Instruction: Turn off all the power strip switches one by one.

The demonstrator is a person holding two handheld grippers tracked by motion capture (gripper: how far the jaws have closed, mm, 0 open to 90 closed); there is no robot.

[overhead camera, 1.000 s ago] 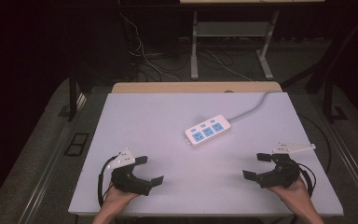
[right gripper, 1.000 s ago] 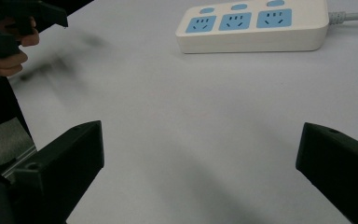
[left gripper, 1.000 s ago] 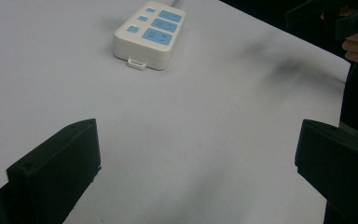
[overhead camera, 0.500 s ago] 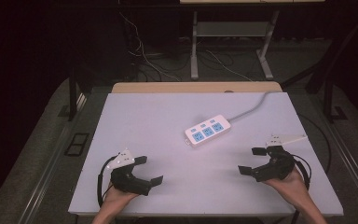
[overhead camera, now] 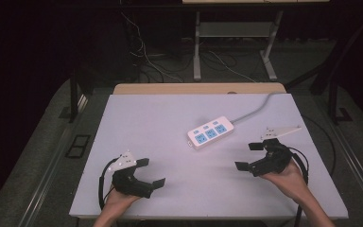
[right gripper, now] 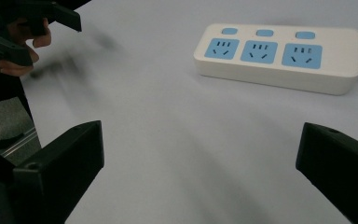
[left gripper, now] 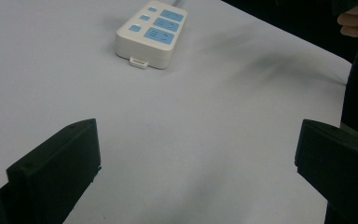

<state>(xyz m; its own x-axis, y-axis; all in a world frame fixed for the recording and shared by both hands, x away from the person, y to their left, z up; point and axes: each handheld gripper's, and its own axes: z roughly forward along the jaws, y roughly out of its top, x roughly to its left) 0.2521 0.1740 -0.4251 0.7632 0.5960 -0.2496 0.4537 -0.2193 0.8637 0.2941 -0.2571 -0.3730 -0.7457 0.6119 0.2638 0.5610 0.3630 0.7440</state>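
Power strip (overhead camera: 211, 133) flat mid-table, sockets up, free to grab | right gripper (overhead camera: 250, 155) nearer, jaws spread, aimed at it | left gripper (overhead camera: 150, 172) jaws spread, idle, well apart

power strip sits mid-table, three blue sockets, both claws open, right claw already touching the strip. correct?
Not quite. The right claw is not touching the power strip; bare table lies between them, as the high view shows. The rest holds: the strip sits mid-table with three blue sockets, and the left claw and the right one are both open.
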